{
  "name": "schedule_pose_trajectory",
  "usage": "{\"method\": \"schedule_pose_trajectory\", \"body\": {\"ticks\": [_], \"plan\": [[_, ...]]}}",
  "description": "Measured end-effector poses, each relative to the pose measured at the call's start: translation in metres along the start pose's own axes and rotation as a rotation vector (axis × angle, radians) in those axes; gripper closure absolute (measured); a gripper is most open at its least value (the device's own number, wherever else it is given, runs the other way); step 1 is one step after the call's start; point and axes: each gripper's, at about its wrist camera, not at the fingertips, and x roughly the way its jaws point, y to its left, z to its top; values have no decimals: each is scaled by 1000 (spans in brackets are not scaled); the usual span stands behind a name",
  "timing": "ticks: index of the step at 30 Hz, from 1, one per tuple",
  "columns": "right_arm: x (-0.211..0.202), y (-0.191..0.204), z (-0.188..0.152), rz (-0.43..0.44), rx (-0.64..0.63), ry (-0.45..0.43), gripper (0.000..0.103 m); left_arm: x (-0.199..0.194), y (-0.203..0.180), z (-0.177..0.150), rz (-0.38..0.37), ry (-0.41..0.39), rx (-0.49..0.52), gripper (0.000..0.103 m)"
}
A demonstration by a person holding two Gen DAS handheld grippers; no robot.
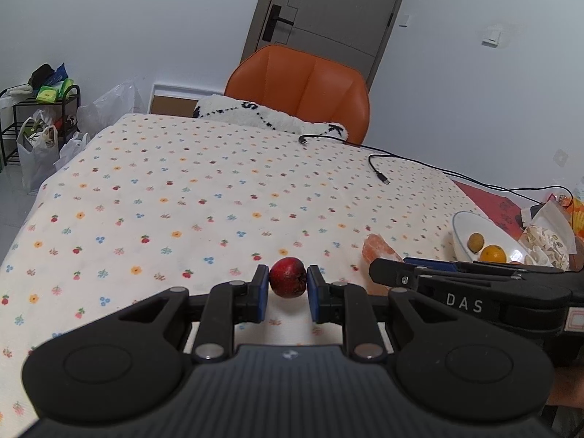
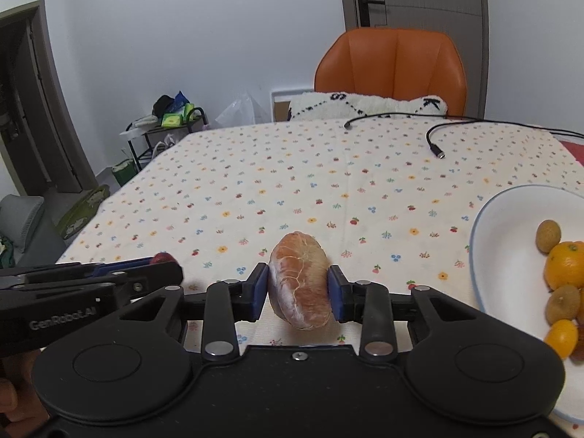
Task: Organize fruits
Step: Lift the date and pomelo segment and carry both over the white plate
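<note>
Left claw [image 1: 288, 280]: closed on a small red fruit [image 1: 288, 276], pinched between the blue pads just above the flowered cloth [image 1: 175, 189].
Right claw [image 2: 298, 281]: closed on a peeled citrus segment [image 2: 300, 280], pads pressing its two sides; most of the piece hangs below the pads.
Bowl [image 2: 491, 252]: white, at the right, already holding an orange [image 2: 566, 263] and small brown fruits; probably where both pieces belong.
Slip risk: the red fruit is round and held only at two small spots, so a tilt or jolt could let it roll out.
Squash risk: the segment looks soft; a harder squeeze may burst it, a looser one may drop it.
Crowding: the two claws sit side by side, so a sideways move by either could knock the other.
Bowl rim: raised; a low approach could catch it.
Open room: wide bare cloth ahead and left; a black cable [image 2: 434, 138] lies far back near the chair [image 2: 394, 62].
</note>
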Motion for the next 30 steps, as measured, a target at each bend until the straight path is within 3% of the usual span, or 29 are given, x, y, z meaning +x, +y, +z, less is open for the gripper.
{"method": "schedule_pose_trajectory", "body": {"ticks": [30], "plan": [[-72,-79,9,-101,108,-142,70,15,-96,12,-117,-8,131,83]]}}
